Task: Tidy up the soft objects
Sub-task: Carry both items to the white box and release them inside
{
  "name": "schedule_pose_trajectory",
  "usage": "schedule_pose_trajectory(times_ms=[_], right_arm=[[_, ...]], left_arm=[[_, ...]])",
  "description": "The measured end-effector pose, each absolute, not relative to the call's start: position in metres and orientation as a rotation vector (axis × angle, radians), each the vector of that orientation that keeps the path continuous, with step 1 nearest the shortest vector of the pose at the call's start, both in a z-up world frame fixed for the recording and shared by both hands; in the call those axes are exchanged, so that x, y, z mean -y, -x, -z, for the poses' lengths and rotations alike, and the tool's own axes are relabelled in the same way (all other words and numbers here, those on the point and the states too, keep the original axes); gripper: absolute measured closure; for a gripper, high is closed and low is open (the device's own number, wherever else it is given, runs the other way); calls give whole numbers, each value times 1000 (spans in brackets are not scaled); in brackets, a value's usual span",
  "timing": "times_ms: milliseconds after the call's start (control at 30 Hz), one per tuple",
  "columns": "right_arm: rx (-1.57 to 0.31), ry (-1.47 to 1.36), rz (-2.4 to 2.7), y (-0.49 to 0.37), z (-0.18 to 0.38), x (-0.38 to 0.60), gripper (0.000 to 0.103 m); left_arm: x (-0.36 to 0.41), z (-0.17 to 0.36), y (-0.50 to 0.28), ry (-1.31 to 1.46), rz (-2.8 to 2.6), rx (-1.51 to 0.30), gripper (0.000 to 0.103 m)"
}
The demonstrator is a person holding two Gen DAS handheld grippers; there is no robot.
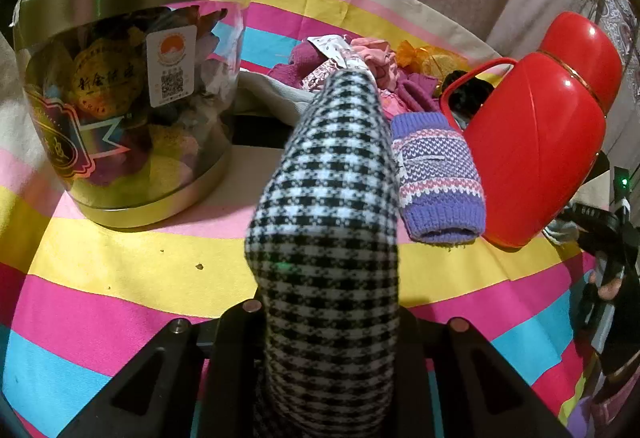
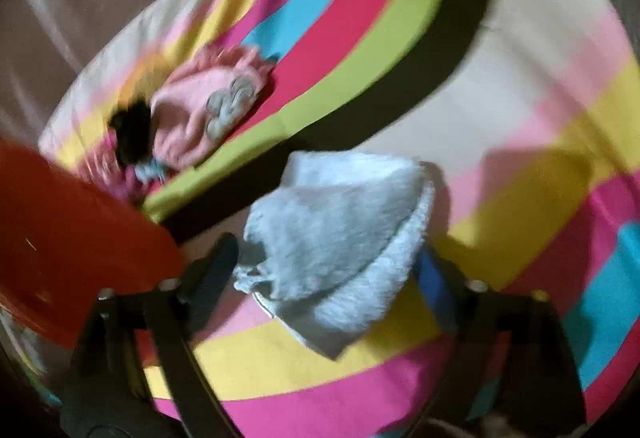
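Note:
In the left wrist view my left gripper (image 1: 328, 318) is shut on a black-and-white checked cloth (image 1: 332, 205), which stands up between the fingers and hides their tips. Behind it lie a purple knit sleeve (image 1: 438, 177) and a heap of pink and magenta soft things (image 1: 352, 65). In the right wrist view, which is blurred, my right gripper (image 2: 332, 270) has its fingers spread wide, and a light blue fluffy cloth (image 2: 340, 234) hangs between them. A pink soft item (image 2: 204, 109) lies farther back.
A big clear jar with a gold lid (image 1: 120, 77) stands at the left on the striped tablecloth (image 1: 120, 298). A red thermos jug (image 1: 548, 133) stands at the right and shows as a red blur in the right wrist view (image 2: 72, 238).

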State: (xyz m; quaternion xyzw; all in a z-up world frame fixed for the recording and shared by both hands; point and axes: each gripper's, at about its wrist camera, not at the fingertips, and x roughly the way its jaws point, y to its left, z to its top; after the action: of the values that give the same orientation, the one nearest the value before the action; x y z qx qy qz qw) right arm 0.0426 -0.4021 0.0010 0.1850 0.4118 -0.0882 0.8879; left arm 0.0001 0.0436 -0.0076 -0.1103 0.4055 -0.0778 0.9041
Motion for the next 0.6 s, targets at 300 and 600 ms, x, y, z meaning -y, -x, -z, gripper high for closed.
schedule_pose_trajectory(times_ms=[300, 600], right_arm=[[-726, -403, -55, 49, -55, 399, 79], [-788, -371, -52, 141, -64, 435, 79]], left_arm=[[-59, -17, 36, 303, 145, -727, 91], [25, -57, 85, 57, 258, -683, 91]])
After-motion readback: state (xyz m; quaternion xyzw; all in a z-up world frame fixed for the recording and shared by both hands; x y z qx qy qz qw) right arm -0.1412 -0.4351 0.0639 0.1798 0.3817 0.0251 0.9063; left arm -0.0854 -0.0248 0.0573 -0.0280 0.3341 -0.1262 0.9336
